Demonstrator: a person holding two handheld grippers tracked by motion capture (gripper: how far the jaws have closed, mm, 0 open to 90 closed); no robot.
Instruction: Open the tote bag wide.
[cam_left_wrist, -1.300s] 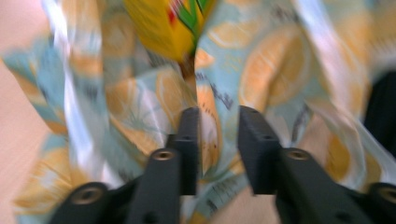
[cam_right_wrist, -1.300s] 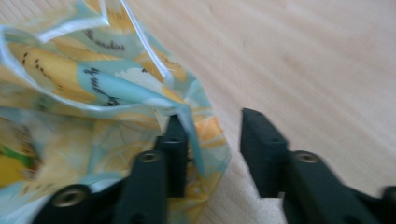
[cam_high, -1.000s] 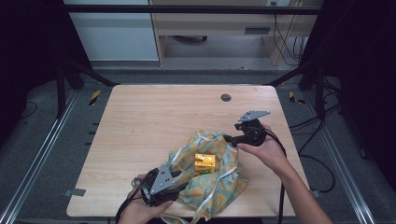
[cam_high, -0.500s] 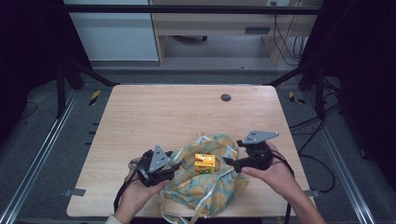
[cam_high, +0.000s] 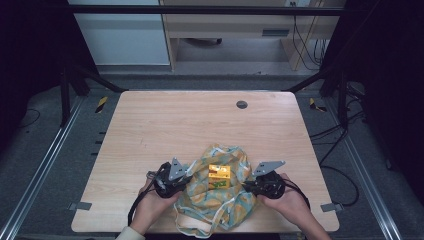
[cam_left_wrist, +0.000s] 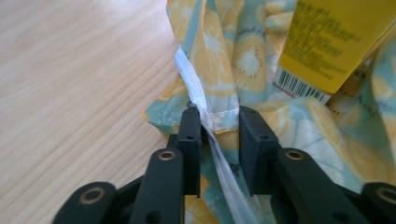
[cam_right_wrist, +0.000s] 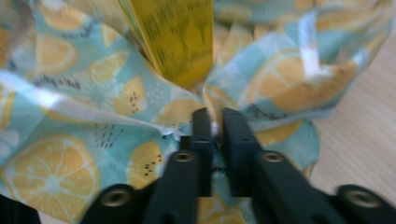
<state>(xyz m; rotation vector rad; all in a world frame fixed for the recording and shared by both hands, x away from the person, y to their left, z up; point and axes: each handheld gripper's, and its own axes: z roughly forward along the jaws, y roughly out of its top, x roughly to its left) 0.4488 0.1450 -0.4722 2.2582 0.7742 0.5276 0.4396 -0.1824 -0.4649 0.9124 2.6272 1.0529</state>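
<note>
The lemon-print bag is spread with its long axis toward the person; its right edge is pinched by the right gripper; the left gripper, just narrowed, is set part-open around its left hem.

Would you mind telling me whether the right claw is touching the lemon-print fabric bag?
Touching. In the right gripper view, the right claw has just closed its black jaws on a fold of the lemon-print fabric bag, just below the yellow box.
</note>
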